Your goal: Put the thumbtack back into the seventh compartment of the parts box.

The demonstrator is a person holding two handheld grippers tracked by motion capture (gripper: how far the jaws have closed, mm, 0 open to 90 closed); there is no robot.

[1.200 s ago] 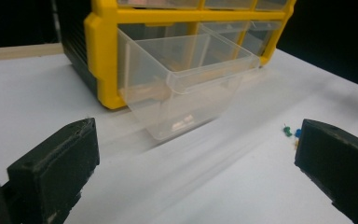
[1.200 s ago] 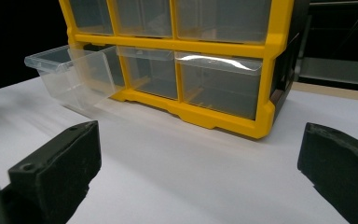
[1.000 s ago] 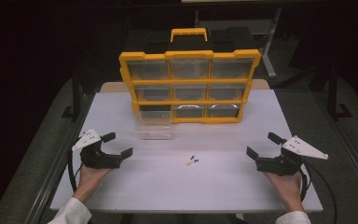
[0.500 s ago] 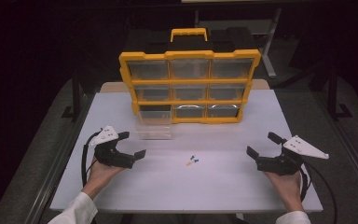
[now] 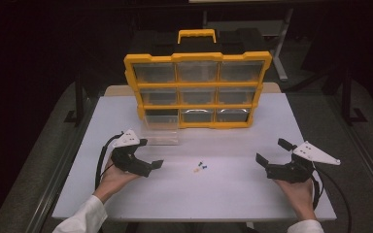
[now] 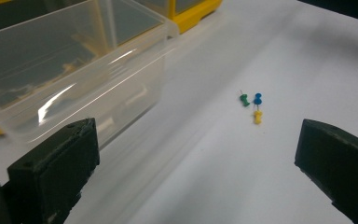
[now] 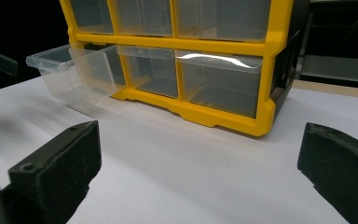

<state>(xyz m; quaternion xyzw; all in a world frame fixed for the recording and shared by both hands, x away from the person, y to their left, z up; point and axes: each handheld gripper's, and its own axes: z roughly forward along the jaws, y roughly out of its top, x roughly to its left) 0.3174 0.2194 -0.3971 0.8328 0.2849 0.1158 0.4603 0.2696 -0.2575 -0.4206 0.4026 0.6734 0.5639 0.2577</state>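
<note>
Three push pins, green (image 6: 244, 99), blue (image 6: 258, 98) and yellow (image 6: 258, 117), lie close together on the white table (image 5: 233, 194); in the high view the pins (image 5: 200, 168) are near the table's middle. A clear plastic drawer (image 5: 161, 136) stands pulled out in front of the yellow organizer (image 5: 196, 104), and this drawer (image 6: 74, 70) looks empty. My left gripper (image 5: 148, 153) is open, just left of the pins and in front of the drawer. Its jaws frame the pins in the left gripper view (image 6: 196, 154). My right gripper (image 5: 272, 151) is open at the right, holding nothing.
The organizer (image 7: 191, 46) stands upright at the table's back with several clear drawers, a yellow frame and a top handle (image 5: 195, 35). The clear drawer (image 7: 74, 70) juts out at its lower left. Cables trail from both grippers. Dark floor surrounds the table.
My left gripper has moved right and slightly forward, toward the pins and the pulled-out drawer. The right gripper has stayed still.
</note>
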